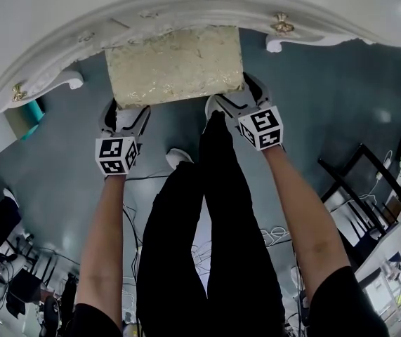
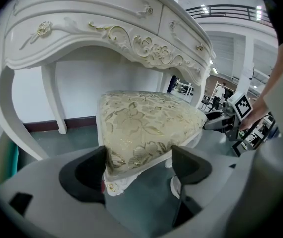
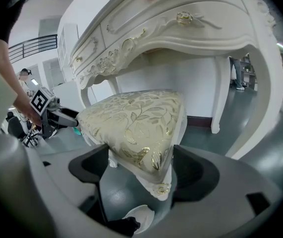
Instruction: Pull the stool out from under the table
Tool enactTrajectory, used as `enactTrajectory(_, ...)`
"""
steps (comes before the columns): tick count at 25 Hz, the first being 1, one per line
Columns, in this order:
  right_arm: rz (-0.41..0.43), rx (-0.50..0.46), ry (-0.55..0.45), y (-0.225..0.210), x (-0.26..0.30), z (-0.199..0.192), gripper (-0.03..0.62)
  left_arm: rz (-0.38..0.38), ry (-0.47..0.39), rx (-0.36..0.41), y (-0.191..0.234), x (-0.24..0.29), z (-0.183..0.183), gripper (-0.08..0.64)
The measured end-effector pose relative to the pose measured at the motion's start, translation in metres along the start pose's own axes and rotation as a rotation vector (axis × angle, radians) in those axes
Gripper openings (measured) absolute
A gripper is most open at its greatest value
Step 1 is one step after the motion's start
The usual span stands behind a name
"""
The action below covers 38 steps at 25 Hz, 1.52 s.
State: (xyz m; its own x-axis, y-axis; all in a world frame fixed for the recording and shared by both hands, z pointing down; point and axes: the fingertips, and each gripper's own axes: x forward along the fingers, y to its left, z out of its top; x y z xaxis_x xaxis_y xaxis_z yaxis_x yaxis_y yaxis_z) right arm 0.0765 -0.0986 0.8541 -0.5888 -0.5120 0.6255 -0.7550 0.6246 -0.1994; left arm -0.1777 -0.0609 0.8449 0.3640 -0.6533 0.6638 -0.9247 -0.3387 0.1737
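Note:
The stool [image 1: 175, 65] has a cream and gold floral cushion and a white carved frame, and it stands partly under the white ornate table [image 1: 186, 9]. My left gripper [image 1: 124, 111] is at its near left corner and my right gripper [image 1: 235, 97] at its near right corner. In the left gripper view, the stool [image 2: 146, 123] fills the middle and the left gripper [image 2: 139, 162] is shut on its corner. In the right gripper view, the right gripper [image 3: 139, 165] is shut on the other corner of the stool [image 3: 136, 120]. Each view shows the other gripper across the seat.
The table's curved white legs [image 2: 17, 123] [image 3: 260, 103] stand on either side of the stool. The person's black-trousered legs and white shoes [image 1: 179, 156] are just behind it. A black chair frame [image 1: 358, 181] and cables [image 1: 270, 234] lie at the right, and a teal object [image 1: 35, 111] at the left.

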Motion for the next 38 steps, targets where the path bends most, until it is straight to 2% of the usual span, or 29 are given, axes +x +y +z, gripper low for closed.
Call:
enactTrajectory(4,0.007,-0.006,0.018,0.0,-0.001,-0.002,0.403,0.0,-0.001,-0.026,-0.002,-0.003,-0.002,0.417)
enactTrajectory(15,0.024,-0.014,0.047,0.003,-0.002,-0.005,0.403,-0.002,0.015,-0.033,-0.01,-0.011,-0.011,0.419)
enactTrajectory(22,0.02,-0.016,0.07,0.006,-0.009,-0.01,0.403,-0.012,0.057,0.002,-0.017,-0.017,-0.018,0.417)
enactTrajectory(31,0.026,-0.025,0.142,0.026,-0.016,-0.025,0.403,-0.03,0.105,-0.013,-0.022,-0.037,-0.041,0.419)
enactTrajectory(38,0.013,-0.017,0.205,0.042,-0.04,-0.054,0.403,-0.036,0.13,-0.021,-0.042,-0.054,-0.063,0.417)
